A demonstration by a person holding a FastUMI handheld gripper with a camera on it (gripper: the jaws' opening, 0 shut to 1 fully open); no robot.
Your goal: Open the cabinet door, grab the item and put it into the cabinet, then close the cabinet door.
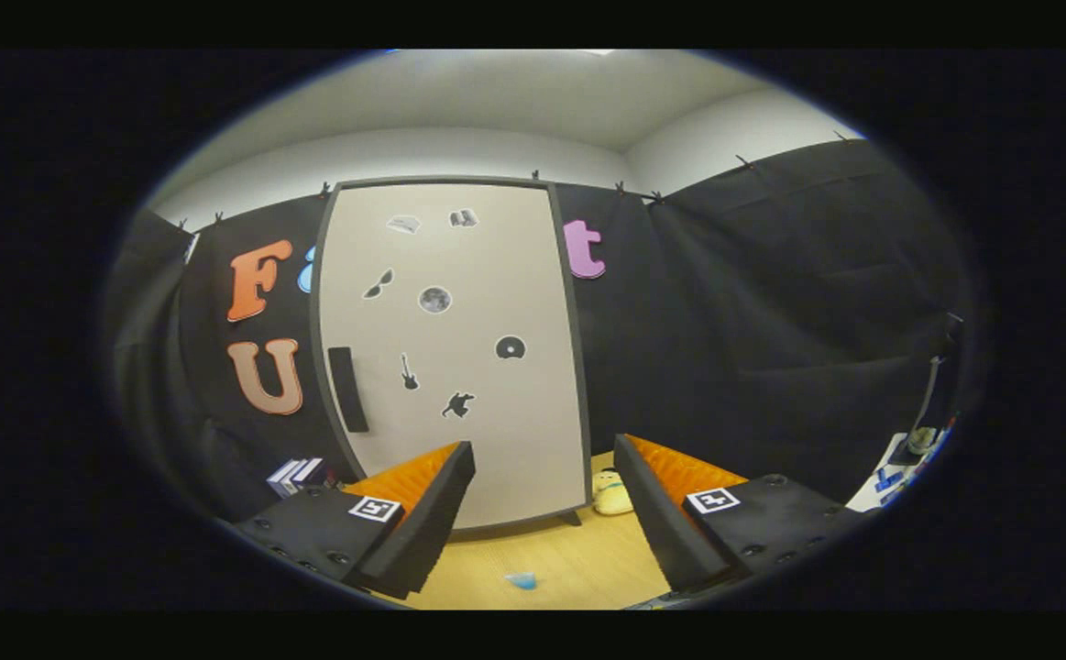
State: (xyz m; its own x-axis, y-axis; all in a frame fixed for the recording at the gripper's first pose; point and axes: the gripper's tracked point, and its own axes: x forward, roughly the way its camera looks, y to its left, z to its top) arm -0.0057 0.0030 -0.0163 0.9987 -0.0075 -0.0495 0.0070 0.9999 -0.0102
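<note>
- Beyond the fingers, on a pale wooden table [578,559], stands the cabinet [448,353]; its door is shut, with small stickers and a dark handle [347,389].
- Gripper [543,513]: fingers apart, holding nothing.
- Yellow plush toy [610,493] sits just beside the cabinet's right foot.
- Black cloth walls the booth; white ceiling above.

The closed cabinet door [455,353] hides the cabinet's inside and the wall behind it, and its stickers are too small to make out. The gripper [543,481], fingers spread apart, covers the door's lower left corner. The yellow plush toy [610,493] is partly hidden behind the door's edge.
</note>
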